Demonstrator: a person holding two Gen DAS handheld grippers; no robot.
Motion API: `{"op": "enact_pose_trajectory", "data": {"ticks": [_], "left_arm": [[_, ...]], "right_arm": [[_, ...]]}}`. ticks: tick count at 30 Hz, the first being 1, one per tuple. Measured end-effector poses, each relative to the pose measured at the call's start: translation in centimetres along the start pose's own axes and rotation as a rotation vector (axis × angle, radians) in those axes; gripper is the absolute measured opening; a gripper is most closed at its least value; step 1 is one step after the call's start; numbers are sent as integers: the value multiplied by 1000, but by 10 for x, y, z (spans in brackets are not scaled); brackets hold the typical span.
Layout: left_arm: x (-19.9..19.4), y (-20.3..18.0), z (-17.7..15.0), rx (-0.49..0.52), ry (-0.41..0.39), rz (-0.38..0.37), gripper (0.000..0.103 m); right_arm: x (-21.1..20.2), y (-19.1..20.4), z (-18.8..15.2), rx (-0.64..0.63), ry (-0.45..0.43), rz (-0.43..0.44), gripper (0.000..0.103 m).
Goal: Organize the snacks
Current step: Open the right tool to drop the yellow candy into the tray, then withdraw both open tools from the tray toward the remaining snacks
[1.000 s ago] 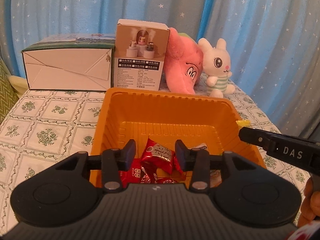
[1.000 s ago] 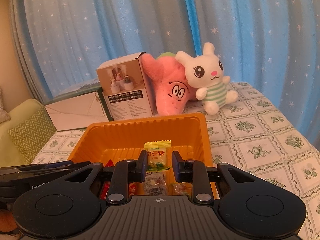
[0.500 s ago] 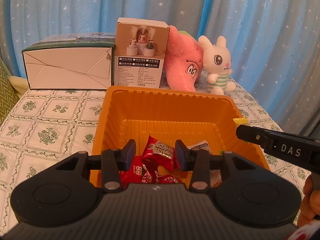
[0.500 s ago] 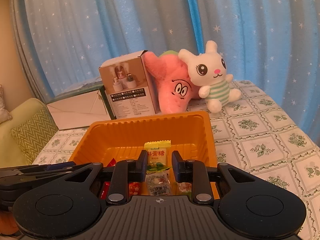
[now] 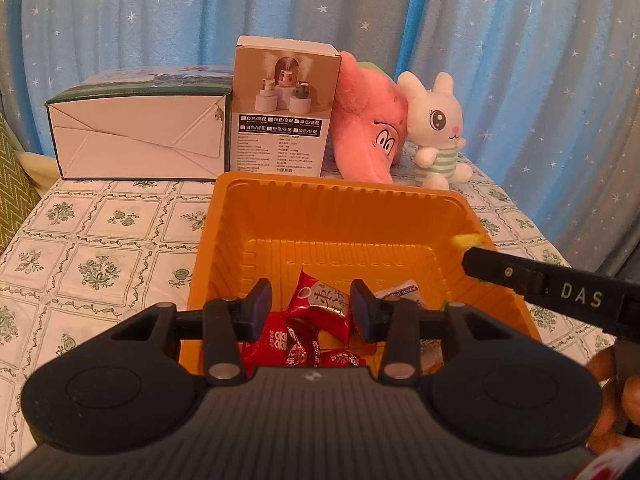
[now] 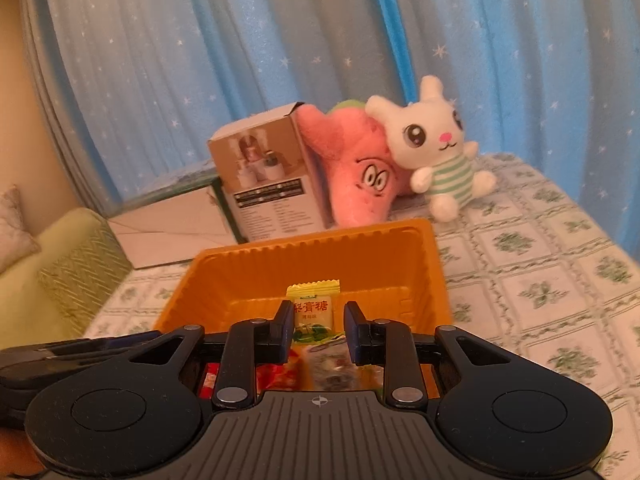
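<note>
Table covered in a white cloth printed with green leaf squares. Near its front edge, an orange tray, resting flat on the cloth. Behind the tray, at the far side against the blue curtain, a row of four things: a long white-and-green carton lying on its side at the left, an upright product box just beside it, then a pink plush leaning against that box, and a white rabbit toy in a striped shirt, touching the pink plush. Bare cloth to the left and right of the tray.
</note>
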State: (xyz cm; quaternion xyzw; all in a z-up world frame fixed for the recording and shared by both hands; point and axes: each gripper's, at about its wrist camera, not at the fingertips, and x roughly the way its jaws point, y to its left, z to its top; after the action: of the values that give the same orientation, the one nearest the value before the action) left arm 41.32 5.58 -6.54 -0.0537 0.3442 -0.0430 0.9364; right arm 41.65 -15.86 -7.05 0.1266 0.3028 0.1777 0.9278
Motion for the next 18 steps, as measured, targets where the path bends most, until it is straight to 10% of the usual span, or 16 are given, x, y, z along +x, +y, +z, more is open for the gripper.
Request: {"op": "enact_pose_trajectory", "data": {"ticks": [3, 18], "left_arm": [[-1, 0, 0, 1, 0, 2, 39], [-6, -3, 1, 24, -1, 2, 39]], "right_arm": [[0, -1, -1, -1, -14, -1, 62], [-8, -16, 4, 15, -26, -76, 62]]}}
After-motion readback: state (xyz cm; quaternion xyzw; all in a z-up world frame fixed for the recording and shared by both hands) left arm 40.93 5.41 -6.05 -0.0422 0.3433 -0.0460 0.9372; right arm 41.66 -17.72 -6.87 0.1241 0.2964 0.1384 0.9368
